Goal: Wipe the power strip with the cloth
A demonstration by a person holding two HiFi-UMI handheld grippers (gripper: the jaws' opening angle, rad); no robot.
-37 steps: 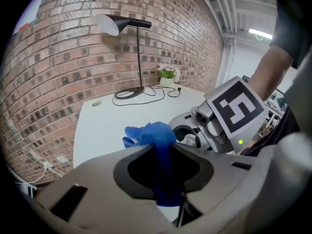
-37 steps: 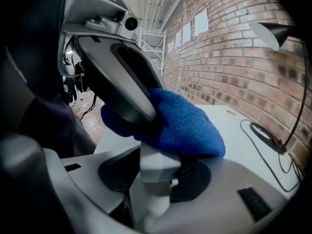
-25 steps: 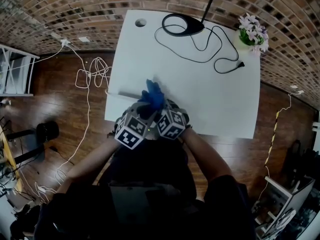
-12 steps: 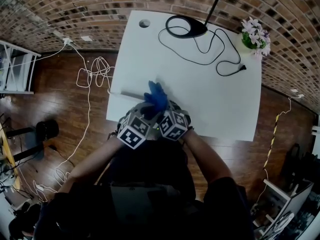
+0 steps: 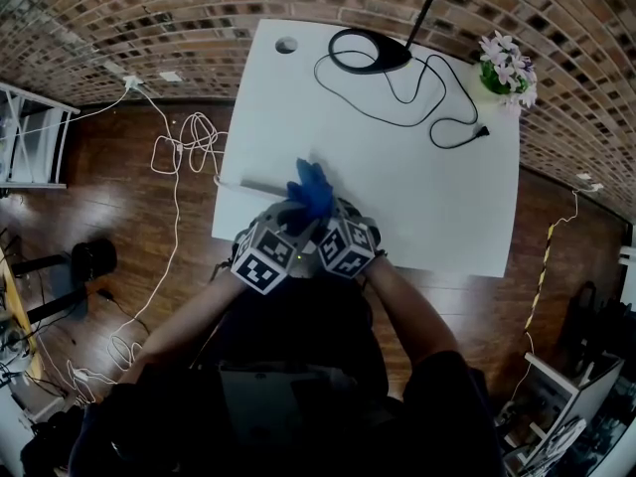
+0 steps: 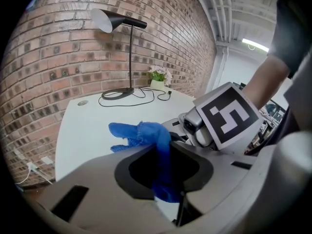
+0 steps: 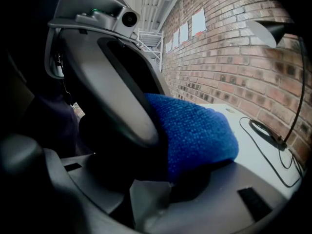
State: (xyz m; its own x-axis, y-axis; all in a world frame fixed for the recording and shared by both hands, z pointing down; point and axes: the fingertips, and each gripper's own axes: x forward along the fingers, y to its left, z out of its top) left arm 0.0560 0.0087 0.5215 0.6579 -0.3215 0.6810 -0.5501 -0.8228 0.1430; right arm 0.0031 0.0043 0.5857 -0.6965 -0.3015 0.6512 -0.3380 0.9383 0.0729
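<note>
So both grippers are bunched together at the near edge of the table (image 5: 427,197), and both are on the same cloth (image 5: 311,191). The left gripper (image 6: 165,172) has its jaws pinched on a strip of it that runs down between them. The right gripper (image 7: 170,175) is clamped nearly all the way closed on the fat rolled end. My guess is they're doubling up to bunch or re-fold the cloth into a tidy pad before wiping, since one pinch alone leaves it flopping. The free end sticks out forward over the table. The power strip (image 5: 260,185) looks like that slim pale bar lying along the table's left side, just beside the cloth's tip (it's tiny from the head view, so I'm not 100% sure). I can't tell if the cloth is actually touching it or just hovering near its end. Neither gripper view shows the strip at all, because the cloth and the other gripper block everything low down. The person's arms also cover the table's near edge.
</note>
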